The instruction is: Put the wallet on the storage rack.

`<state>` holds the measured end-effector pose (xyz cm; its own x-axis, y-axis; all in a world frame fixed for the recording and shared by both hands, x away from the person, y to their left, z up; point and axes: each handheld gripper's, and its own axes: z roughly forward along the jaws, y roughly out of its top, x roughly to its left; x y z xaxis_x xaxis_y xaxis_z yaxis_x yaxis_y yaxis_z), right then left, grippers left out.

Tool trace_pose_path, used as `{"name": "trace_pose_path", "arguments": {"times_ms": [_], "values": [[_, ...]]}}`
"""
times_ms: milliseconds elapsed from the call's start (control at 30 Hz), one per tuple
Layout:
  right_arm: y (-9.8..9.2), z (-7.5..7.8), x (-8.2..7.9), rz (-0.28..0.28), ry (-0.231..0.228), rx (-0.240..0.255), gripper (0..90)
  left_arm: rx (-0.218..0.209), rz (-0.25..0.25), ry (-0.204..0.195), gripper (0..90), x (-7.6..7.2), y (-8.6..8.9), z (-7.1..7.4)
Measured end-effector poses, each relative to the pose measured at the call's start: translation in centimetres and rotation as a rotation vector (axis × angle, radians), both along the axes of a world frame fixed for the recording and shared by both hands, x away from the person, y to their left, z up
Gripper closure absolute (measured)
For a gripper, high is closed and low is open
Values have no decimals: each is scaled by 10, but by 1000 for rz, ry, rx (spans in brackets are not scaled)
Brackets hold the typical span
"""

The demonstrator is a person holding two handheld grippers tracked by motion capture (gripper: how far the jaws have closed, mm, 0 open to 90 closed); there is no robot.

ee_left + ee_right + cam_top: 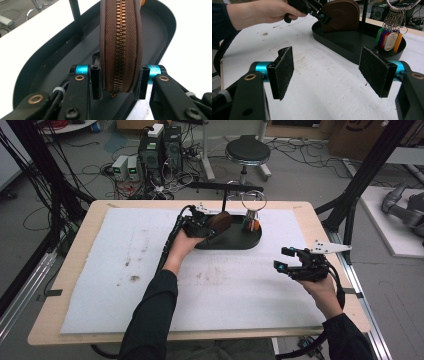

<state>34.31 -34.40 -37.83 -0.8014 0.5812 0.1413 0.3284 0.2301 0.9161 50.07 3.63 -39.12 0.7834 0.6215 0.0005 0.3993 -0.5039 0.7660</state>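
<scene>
A brown zipped pouch (121, 45) stands on edge between the pads of my left gripper (121, 82), which is shut on its two flat sides, zipper facing the camera. In the high view the left gripper (212, 231) holds the pouch (221, 221) over the left end of a black oval tray (235, 241). A ring of coloured key tags (251, 222) hangs from a stand at the tray's right end. My right gripper (282, 259) hovers over the white mat to the right of the tray. In its own view the right gripper (329, 71) is open with nothing between its pads.
A thin black post (76, 17) rises from the tray beside the pouch. The white mat (125, 270) covers most of the wooden table (75, 250). Behind the table stand a stool (247, 152), electronics boxes (160, 150) and cables on the floor.
</scene>
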Motion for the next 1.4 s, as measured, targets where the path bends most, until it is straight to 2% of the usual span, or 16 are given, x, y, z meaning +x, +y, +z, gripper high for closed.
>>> {"name": "trace_pose_path", "arguments": {"times_ms": [33, 133, 333, 433, 467, 500, 567, 800, 867, 967, 1067, 1133, 1200, 1233, 1333, 1400], "values": [[0, 0, 0, 0, -2, -2, 288, 7, 1, 1, 663, 1, -1, -2], [1, 0, 0, 0, 3, -2, 288, -23, 15, -2, 662, 4, -2, -4], [2, -1, 0, 3, 9, -4, 285, -48, 24, -4, 661, 8, -4, -7], [2, -1, 1, 3, 8, -3, 285, 16, 32, 23, 661, 12, -8, -16], [1, -1, 1, 4, 8, -5, 284, 23, 35, 36, 660, 13, -8, -19], [1, -1, 1, 5, 8, -4, 284, 4, 42, 40, 660, 13, -8, -20], [1, -1, 1, 5, 9, -3, 284, -5, 45, 44, 661, 14, -7, -21], [2, -2, 1, 7, 12, -7, 283, -16, 45, 46, 646, 15, -7, -22], [2, -2, 1, 6, 10, -6, 283, -5, 49, 45, 635, 14, -8, -22], [1, -1, 1, 4, 11, -4, 283, 23, 58, 48, 562, 14, -10, -24], [0, -1, 1, 4, 14, -3, 282, 20, 83, 57, 477, 14, -10, -24], [0, -2, 1, 3, 16, -1, 282, 37, 101, 44, 450, 11, -10, -23], [0, -2, 1, 4, 11, -2, 282, 47, 120, 34, 386, 9, -8, -22], [-1, -2, 1, 3, 12, -2, 282, 54, 145, 19, 370, 6, -6, -20], [-2, -2, 1, -1, 16, 4, 282, 54, 173, -2, 308, -1, 0, -14], [-3, -3, 2, -2, 14, 5, 282, 31, 187, -11, 276, -7, 8, -8]]}}
